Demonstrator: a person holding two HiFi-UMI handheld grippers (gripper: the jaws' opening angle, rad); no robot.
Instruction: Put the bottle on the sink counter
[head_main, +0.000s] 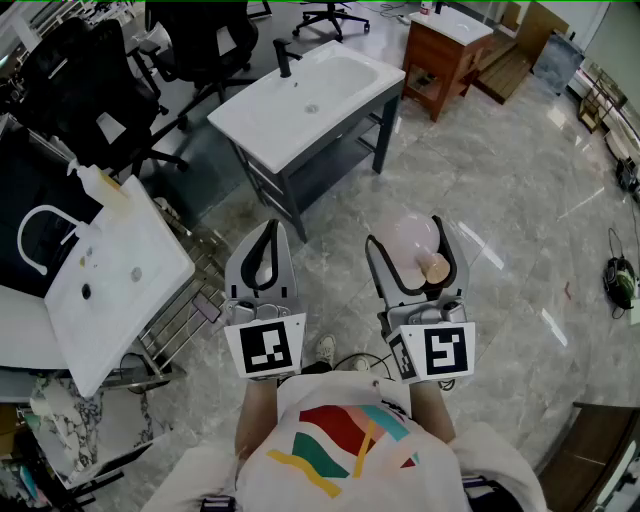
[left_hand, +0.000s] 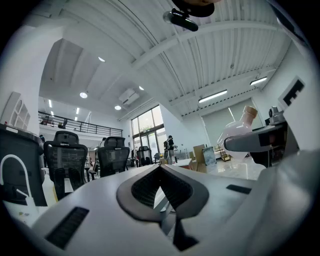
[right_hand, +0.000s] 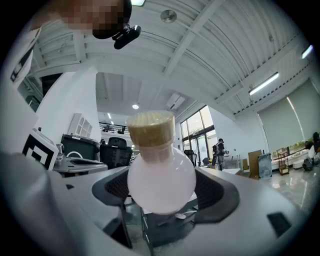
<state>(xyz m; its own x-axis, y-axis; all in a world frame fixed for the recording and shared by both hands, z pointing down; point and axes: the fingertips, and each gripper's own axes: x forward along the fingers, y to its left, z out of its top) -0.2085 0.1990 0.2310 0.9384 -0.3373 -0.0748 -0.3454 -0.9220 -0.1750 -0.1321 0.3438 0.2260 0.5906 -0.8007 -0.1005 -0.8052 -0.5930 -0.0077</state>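
Note:
A round, pale pink bottle (head_main: 410, 236) with a cork stopper (head_main: 434, 268) sits between the jaws of my right gripper (head_main: 408, 238), which is shut on it over the marble floor. In the right gripper view the bottle (right_hand: 161, 180) fills the gap between the dark pads (right_hand: 220, 192), cork upward. My left gripper (head_main: 268, 238) hangs beside it with its jaws together and nothing in them. From the left gripper view the bottle (left_hand: 239, 134) shows at the right. The white sink counter (head_main: 262, 125) on a dark frame, with a black faucet (head_main: 285, 58), stands ahead of both grippers.
A second white sink (head_main: 150, 285) with a curved white faucet (head_main: 35, 235) and a soap bottle (head_main: 100, 185) is at the left. Black office chairs (head_main: 90, 80) stand behind it. A wooden cabinet (head_main: 445, 50) is at the back right, and a dark object (head_main: 620, 280) lies on the floor.

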